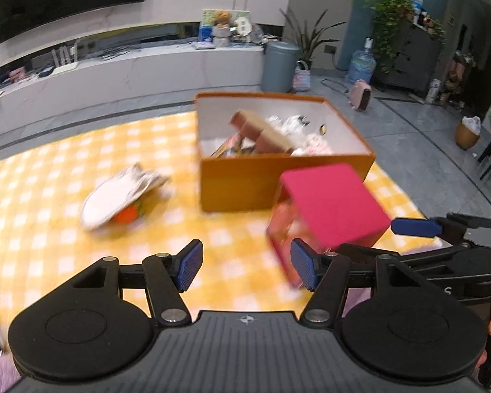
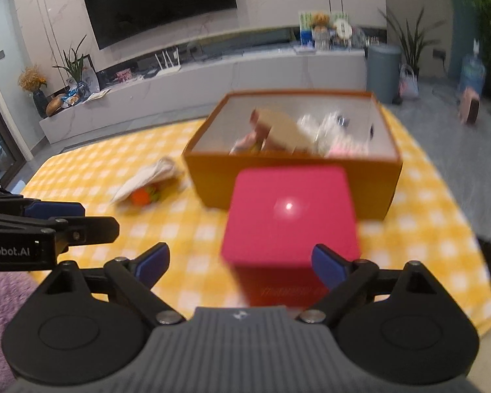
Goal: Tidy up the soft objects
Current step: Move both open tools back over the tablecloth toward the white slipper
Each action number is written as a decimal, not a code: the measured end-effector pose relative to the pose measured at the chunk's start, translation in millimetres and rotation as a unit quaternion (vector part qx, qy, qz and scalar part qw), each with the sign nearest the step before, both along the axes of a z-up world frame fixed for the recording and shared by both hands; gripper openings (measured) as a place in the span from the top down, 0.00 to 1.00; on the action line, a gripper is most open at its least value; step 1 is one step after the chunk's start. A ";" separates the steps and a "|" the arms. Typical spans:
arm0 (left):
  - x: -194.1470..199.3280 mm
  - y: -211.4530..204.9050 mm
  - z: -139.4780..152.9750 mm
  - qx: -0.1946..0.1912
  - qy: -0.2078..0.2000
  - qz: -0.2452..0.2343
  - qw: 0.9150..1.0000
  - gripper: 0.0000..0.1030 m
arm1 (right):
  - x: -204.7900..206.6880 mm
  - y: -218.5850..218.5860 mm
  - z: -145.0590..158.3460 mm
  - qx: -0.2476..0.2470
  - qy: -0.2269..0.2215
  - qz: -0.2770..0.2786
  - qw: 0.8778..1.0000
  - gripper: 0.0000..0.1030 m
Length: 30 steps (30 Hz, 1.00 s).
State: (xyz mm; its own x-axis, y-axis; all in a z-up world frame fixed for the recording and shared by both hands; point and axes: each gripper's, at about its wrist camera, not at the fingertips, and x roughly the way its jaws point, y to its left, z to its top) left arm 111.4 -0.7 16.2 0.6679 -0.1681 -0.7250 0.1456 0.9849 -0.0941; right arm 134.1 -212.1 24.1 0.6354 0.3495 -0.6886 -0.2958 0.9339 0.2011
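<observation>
An open orange box [image 1: 245, 183] [image 2: 379, 193] stands on the yellow checked mat [image 1: 49, 170], with soft items and a tan block [image 1: 265, 131] inside. A pink cube box [image 1: 334, 203] [image 2: 288, 216] sits blurred and tilted just in front of it. A white pouch [image 1: 121, 193] [image 2: 150, 177] with orange and green things lies left of the orange box. My left gripper [image 1: 247, 267] is open and empty, with the cube beside its right finger. My right gripper [image 2: 240, 263] is open, with the cube's near corner between its fingers and a gap at the left pad [image 2: 154, 262].
A long white TV console [image 2: 212, 75] runs behind the mat, with a grey bin [image 1: 278, 65] and a water jug [image 1: 360, 65] at its right end. Grey floor tiles surround the mat. A purple rug [image 2: 3, 301] lies at the near left. One pad of the right gripper [image 1: 415, 227] shows at the far right.
</observation>
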 end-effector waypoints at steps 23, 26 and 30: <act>-55.0 80.1 -58.1 -0.073 0.052 0.082 0.993 0.30 | -37.6 77.1 -50.7 -0.040 0.041 0.052 0.997 0.10; -53.9 88.8 -56.3 -0.075 0.037 0.088 0.993 0.30 | -37.3 83.6 -46.3 -0.033 0.021 0.055 0.998 0.10; -48.6 100.6 -56.0 -0.080 0.029 0.095 0.992 0.30 | -36.3 94.8 -39.3 -0.026 -0.021 0.056 0.998 0.11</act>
State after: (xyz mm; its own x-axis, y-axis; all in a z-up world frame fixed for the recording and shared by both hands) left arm 62.8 99.9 -39.8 0.6566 -0.1594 -0.7372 -0.0505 0.9659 -0.2539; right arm 97.8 -117.3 -15.1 0.6235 0.3846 -0.6807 -0.4053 0.9035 0.1392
